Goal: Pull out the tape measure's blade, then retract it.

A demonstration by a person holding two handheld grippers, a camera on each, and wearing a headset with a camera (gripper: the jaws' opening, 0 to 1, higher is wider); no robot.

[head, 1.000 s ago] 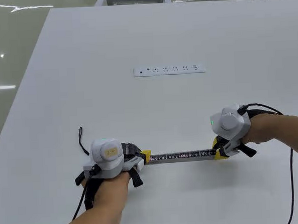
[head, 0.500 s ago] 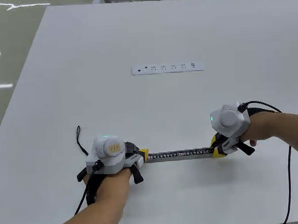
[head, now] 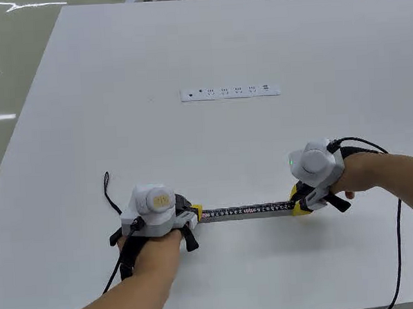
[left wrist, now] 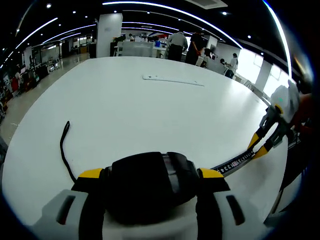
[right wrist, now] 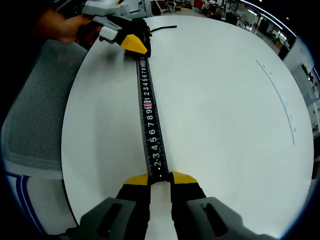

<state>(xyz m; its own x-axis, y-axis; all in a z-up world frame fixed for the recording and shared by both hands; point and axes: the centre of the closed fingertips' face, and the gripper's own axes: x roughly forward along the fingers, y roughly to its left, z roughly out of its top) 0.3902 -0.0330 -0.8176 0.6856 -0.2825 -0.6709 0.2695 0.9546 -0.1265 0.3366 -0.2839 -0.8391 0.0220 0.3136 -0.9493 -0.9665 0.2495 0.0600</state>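
The left gripper [left wrist: 150, 175] is clamped around the black tape measure case [left wrist: 150, 195], with one yellow jaw tip on each side of it. The right gripper [right wrist: 160, 177] pinches the end of the blade [right wrist: 150, 115], jaws nearly together. The blade lies flat on the white table [head: 227, 146] between the two grippers, numbered face up. A white power strip [head: 229, 92] lies well apart, farther up the table. A black cord [head: 110, 194] trails near the left gripper. A glossy floor [head: 8, 68] borders the table. People [left wrist: 177, 40] stand beyond its far edge.
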